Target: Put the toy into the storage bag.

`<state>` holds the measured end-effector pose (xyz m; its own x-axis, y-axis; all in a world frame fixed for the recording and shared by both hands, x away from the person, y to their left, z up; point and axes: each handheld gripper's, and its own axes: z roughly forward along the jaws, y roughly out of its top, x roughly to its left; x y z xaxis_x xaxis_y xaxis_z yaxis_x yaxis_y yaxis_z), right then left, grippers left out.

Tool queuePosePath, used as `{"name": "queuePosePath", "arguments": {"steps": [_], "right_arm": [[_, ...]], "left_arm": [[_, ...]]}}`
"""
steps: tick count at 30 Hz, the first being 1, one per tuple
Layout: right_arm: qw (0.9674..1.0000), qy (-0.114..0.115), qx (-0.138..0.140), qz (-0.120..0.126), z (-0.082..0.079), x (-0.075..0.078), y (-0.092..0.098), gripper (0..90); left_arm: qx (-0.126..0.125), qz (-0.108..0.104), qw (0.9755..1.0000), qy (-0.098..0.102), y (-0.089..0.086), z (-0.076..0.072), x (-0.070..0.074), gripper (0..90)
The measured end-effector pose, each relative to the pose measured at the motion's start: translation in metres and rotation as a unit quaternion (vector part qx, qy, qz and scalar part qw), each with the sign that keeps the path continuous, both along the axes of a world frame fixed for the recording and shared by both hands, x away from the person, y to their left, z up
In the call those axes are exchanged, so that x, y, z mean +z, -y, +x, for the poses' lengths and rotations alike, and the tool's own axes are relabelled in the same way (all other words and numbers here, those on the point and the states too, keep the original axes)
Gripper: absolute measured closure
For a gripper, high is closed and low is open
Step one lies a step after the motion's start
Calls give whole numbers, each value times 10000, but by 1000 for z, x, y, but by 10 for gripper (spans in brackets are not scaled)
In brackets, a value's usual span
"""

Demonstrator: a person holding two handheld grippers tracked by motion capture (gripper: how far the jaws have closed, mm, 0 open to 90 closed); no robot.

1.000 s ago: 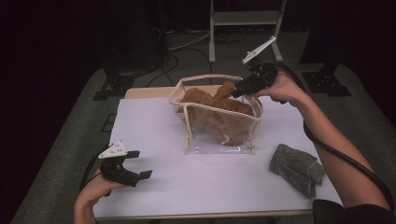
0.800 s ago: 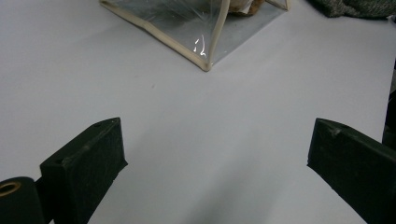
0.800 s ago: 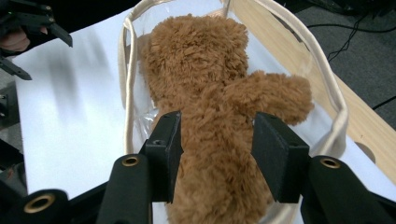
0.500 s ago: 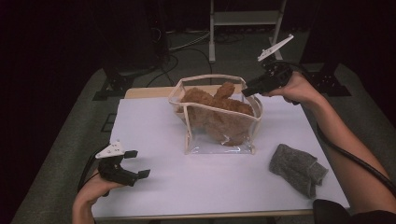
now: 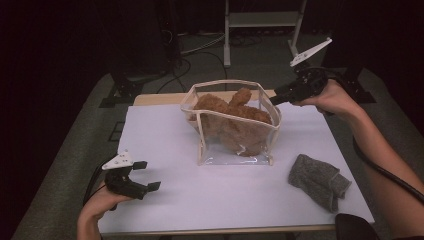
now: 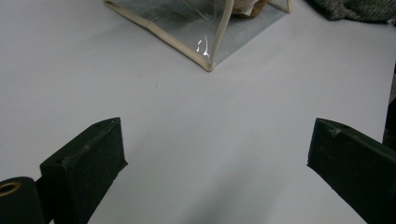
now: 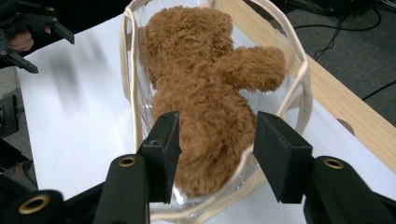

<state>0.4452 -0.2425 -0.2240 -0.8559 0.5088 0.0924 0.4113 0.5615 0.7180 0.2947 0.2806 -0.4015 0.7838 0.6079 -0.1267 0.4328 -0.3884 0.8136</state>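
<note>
A brown teddy bear (image 5: pixel 230 117) sat inside a clear bag (image 5: pixel 235 145) at the centre of the high view. The right gripper (image 5: pixel 274 100) hovered at the bag's upper right edge, jaws apart and gripping nothing. The left gripper (image 5: pixel 145 175) rested at lower left, jaws wide apart, well apart from the bag.

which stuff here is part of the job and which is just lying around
Part of the job:
- brown teddy bear, inside the bag
- clear bag with cream trim
- right tongs, open, beside the bag's rim

Lying about:
- grey cloth on the white table
- left tongs, open and empty
</note>
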Motion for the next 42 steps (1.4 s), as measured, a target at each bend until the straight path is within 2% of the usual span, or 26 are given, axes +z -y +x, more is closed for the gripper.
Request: {"name": "queuePosePath", "arguments": {"steps": [15,27,33,42], "right_arm": [[9992,-44,-317,238,-17,-9,40,480],[9982,-165,-475,317,-26,-31,59,453],[9970,-341,-583,383,-31,-50,69,432],[9958,-437,-646,481,-37,-70,77,402]], "left_arm": [[-44,13,10000,-55,3,1,-2,31],[-46,27,10000,-55,3,1,-2,31],[-28,14,10000,-74,3,1,-2,31],[-39,38,10000,-48,3,1,-2,31]]}}
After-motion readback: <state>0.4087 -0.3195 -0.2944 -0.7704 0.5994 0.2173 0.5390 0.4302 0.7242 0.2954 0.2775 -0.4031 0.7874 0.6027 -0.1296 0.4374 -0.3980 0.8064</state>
